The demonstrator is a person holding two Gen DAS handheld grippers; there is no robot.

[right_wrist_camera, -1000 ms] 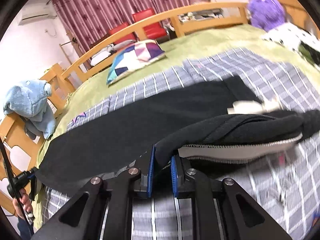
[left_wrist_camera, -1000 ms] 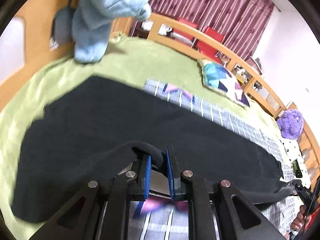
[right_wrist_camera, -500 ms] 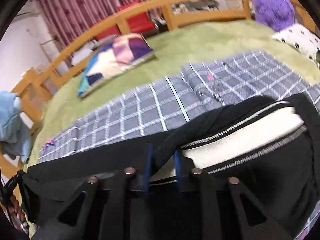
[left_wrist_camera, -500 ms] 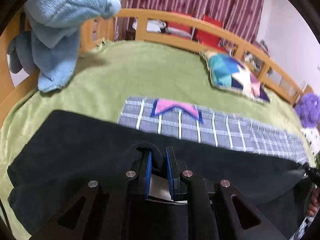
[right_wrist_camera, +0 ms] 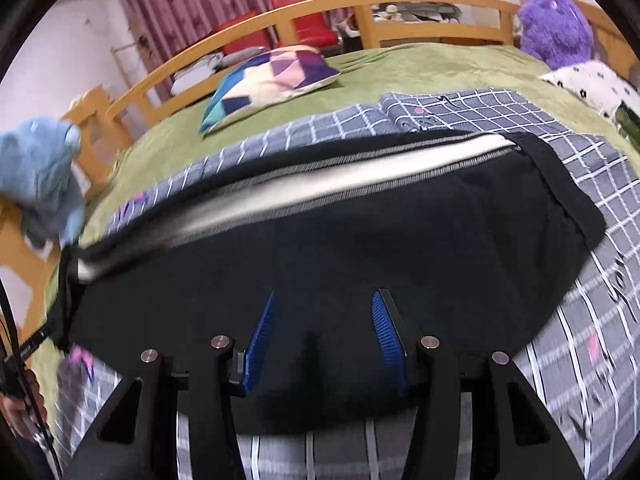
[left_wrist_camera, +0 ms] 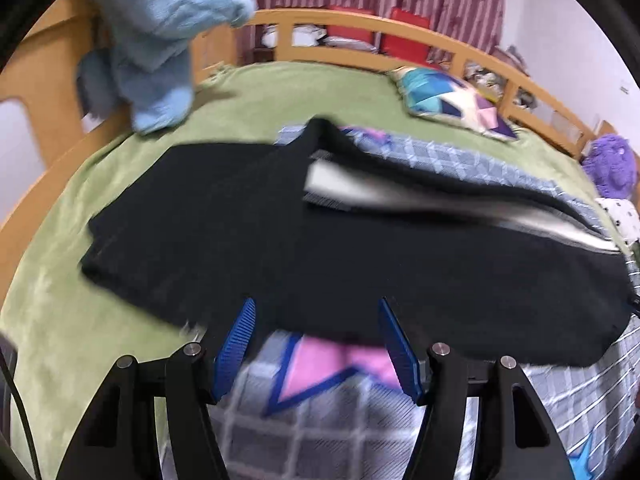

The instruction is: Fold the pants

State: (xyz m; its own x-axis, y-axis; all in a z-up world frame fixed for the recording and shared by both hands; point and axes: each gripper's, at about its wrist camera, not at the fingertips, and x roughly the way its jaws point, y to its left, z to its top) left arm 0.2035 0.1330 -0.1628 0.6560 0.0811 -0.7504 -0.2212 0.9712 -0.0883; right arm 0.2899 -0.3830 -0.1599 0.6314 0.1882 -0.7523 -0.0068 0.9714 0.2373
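Observation:
The black pants [left_wrist_camera: 280,232] lie folded lengthwise on the bed, a white lining strip [left_wrist_camera: 420,196] showing along the far edge. They also show in the right wrist view [right_wrist_camera: 360,248] with the white strip [right_wrist_camera: 320,188] across the top. My left gripper [left_wrist_camera: 316,344] is open and empty, just short of the pants' near edge. My right gripper [right_wrist_camera: 324,336] is open and empty, its blue pads [right_wrist_camera: 384,332] over the pants' near edge.
A grey checked blanket [right_wrist_camera: 580,320] and green sheet [left_wrist_camera: 80,320] cover the bed. A patterned pillow [right_wrist_camera: 268,80], purple plush toy [right_wrist_camera: 556,28], spotted cushion [right_wrist_camera: 592,84] and blue plush [left_wrist_camera: 156,40] sit near the wooden rail [left_wrist_camera: 460,52]. A hand [right_wrist_camera: 20,412] shows at left.
Both grippers carried the pants' edge over, then opened and let go. The pants now lie folded on the bed, and both grippers have drawn back a little.

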